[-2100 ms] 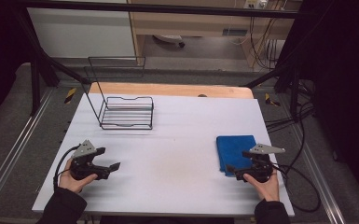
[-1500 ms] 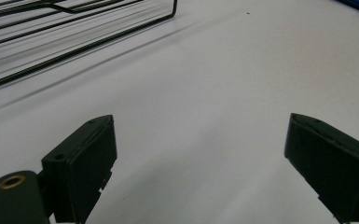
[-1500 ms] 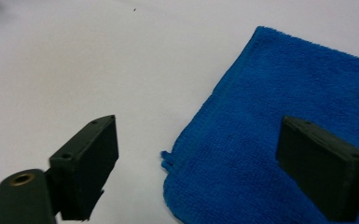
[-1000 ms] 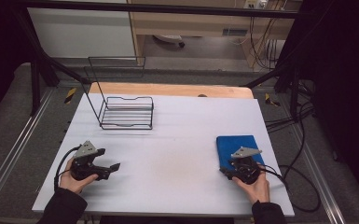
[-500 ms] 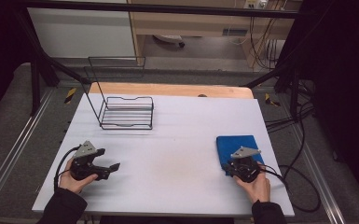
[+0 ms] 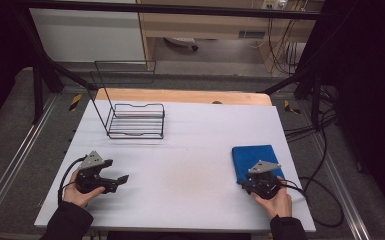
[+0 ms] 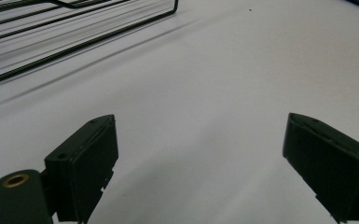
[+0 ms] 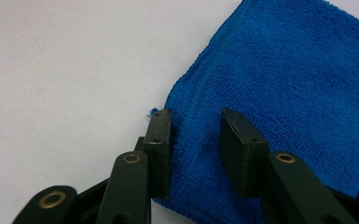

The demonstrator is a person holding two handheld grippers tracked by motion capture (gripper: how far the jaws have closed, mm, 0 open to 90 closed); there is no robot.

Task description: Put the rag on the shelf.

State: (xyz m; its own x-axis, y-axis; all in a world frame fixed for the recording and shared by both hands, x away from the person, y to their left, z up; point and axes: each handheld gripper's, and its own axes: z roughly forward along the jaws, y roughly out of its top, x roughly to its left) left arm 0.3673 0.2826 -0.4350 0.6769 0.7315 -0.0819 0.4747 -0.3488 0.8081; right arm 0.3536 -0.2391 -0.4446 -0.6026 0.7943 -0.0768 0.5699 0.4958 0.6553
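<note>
- In the high view, the white desk (image 6: 190,165) carried a folded blue cloth (image 6: 252,157) at its right side, near the person's edge, lying flat.
- The right tool (image 6: 250,182) sat at the cloth's near edge, with the right hand (image 6: 275,200) behind it; its grey plate covered the jaws, and a cable trailed off over the desk's right edge.
- The left tool (image 6: 122,179) rested in the left hand (image 6: 80,192) at the near left of the desk, pointing toward the middle, well apart from the cloth.
- A black wire rack (image 6: 135,120) stood at the far left of the desk, beyond the left tool, with a tall wire back rising at its left side.
- A wooden strip (image 6: 180,96) ran along the desk's far edge.
- In the left gripper view, the left tool (image 7: 200,158) had its jaws standing wide apart with only bare white desk (image 7: 205,93) between them; part of the wire rack (image 7: 74,32) lay ahead in the upper left corner.
- In the right gripper view, the right tool (image 8: 195,135) pointed down onto the near left corner of the blue cloth (image 8: 284,84), its jaws part-way apart after just reopening a little.
- The left jaw stood right at the cloth's hemmed edge and the right jaw on the cloth's surface, with flat cloth in the gap and no fold pinched between the pads.
- White desk (image 8: 65,79) showed to the left of the cloth.
</note>
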